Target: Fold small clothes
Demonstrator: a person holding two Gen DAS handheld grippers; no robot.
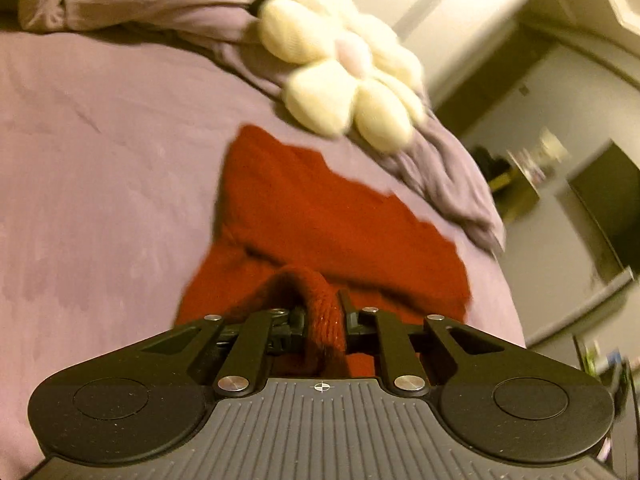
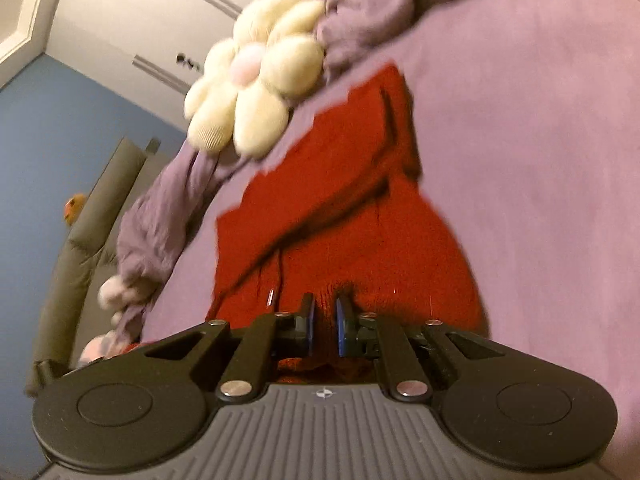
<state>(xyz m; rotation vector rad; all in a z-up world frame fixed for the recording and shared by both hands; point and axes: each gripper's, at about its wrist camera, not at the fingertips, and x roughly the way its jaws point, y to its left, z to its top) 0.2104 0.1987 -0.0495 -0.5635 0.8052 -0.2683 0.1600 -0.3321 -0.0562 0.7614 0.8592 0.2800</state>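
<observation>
Both claws pinch a red knit garment (image 1: 320, 216) at lower centre of each frame: left claw (image 1: 322, 312) on a ribbed edge, right claw (image 2: 324, 316) on bunched cloth. It lies on a mauve bed (image 1: 100, 160), below a cream flower cushion (image 1: 344, 68) and crumpled blanket (image 1: 132, 0).

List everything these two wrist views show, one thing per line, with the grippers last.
red knit garment: one, red, spread on the bed, near edge bunched between both grippers' fingers.
bed sheet: one, lilac, under the garment.
crumpled blanket: one, greyish purple, along the far edge of the bed.
flower plush: one, cream with a pink centre, on the blanket beyond the garment.
small plush toys: a few, pale pink, at the bed's edge in the right wrist view; blurred.
left gripper: one, black, shut on a ribbed fold of the garment.
right gripper: one, black with blue pads, shut on the garment's edge.
</observation>
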